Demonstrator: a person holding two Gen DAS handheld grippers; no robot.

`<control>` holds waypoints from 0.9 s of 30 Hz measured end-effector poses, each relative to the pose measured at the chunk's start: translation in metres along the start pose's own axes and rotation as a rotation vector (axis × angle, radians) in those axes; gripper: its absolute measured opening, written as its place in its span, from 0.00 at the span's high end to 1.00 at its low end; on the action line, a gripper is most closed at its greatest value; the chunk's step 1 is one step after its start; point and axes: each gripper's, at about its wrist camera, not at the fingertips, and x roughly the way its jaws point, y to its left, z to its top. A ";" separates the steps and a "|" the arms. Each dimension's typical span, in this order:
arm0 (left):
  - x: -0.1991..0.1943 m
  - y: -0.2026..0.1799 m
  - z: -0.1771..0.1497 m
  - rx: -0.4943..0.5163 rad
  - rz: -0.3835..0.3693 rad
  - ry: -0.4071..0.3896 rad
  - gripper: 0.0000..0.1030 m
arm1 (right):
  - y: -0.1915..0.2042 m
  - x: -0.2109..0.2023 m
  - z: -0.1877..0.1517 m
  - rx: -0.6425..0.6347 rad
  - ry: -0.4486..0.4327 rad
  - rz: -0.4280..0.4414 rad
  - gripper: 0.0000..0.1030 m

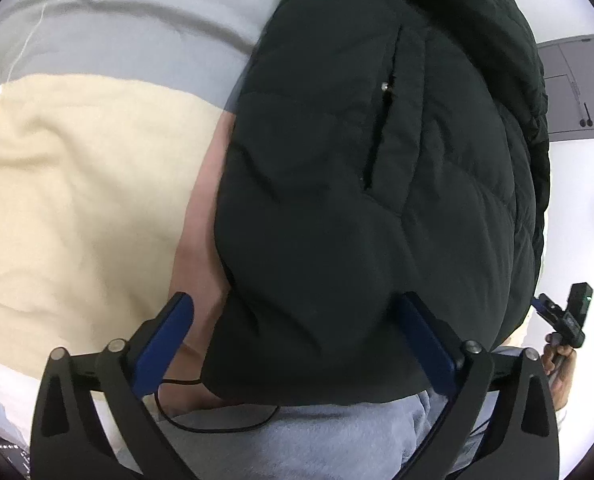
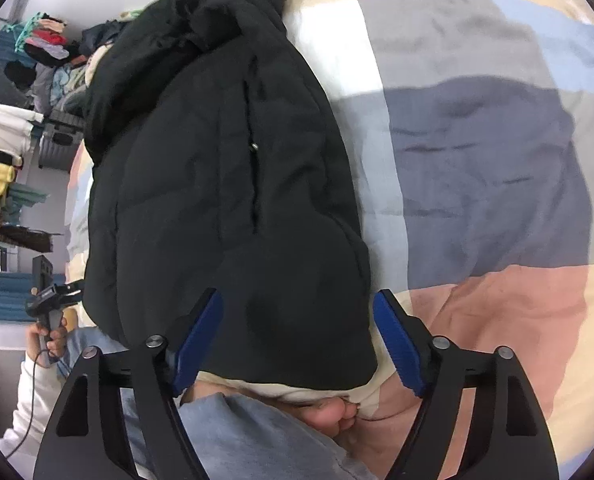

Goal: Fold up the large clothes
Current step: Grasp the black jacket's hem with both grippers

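Jacket point(image 1: 357, 200): black, quilted and puffy, lying lengthwise on the bed, folded into a long narrow bundle; hood end bunched at the far end, near hem rounded and closest to both cameras.
Pocket: a zipped slit point(image 2: 253, 176) running along the top face, small metal pull point(image 1: 385, 87) showing partway up.
Left gripper point(image 1: 297, 344): blue-padded fingers point(image 1: 165, 344) spread wide, straddling the near left corner of the jacket; left pad over the bedcover beside the hem, right pad over the black fabric; nothing clamped.
Right gripper point(image 2: 297, 340): jaws wide apart, framing the near end of the jacket; left pad over the fabric, right pad just past the jacket's right edge over the cover; no grip on anything.
Contact: cannot tell whether any pad actually touches the cloth.
Bedcover point(image 2: 477, 140): big colour blocks in cream, grey, dark blue, pale blue, white and pink, wrinkled, lying under the jacket.
Person: kneeling or sitting at the near edge, pale blue-grey trousers point(image 1: 317, 440) below the hem, bare toes point(image 2: 333, 412) by the jacket's corner; white sleeve point(image 2: 29, 400) at the left hand.
Cable point(image 1: 217, 424): thin, black, looping over the trousers.
Surroundings: heaped clothes point(image 2: 37, 52) on shelves beyond the bed in the right wrist view; grey cabinet point(image 1: 569, 88) against a white wall in the left wrist view.
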 end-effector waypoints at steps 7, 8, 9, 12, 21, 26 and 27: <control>0.008 0.009 0.003 -0.035 -0.044 0.006 0.00 | -0.015 0.024 0.012 -0.008 0.076 0.035 0.20; 0.009 0.008 0.003 -0.029 -0.045 0.004 0.00 | -0.017 0.027 0.014 -0.007 0.083 0.051 0.18; 0.010 0.008 0.003 -0.026 -0.044 -0.001 0.00 | -0.019 0.030 0.017 -0.006 0.089 0.058 0.17; 0.011 0.005 0.004 -0.020 -0.046 0.004 0.00 | -0.024 0.037 0.021 0.007 0.106 0.066 0.15; 0.024 -0.031 0.003 0.099 0.060 0.001 0.03 | -0.028 0.041 0.020 -0.020 0.144 0.139 0.08; 0.024 -0.034 0.001 0.117 0.070 -0.008 0.07 | -0.014 0.033 0.016 -0.082 0.130 0.198 0.08; 0.024 -0.035 0.001 0.118 0.069 -0.008 0.09 | -0.010 0.030 0.016 -0.103 0.121 0.213 0.08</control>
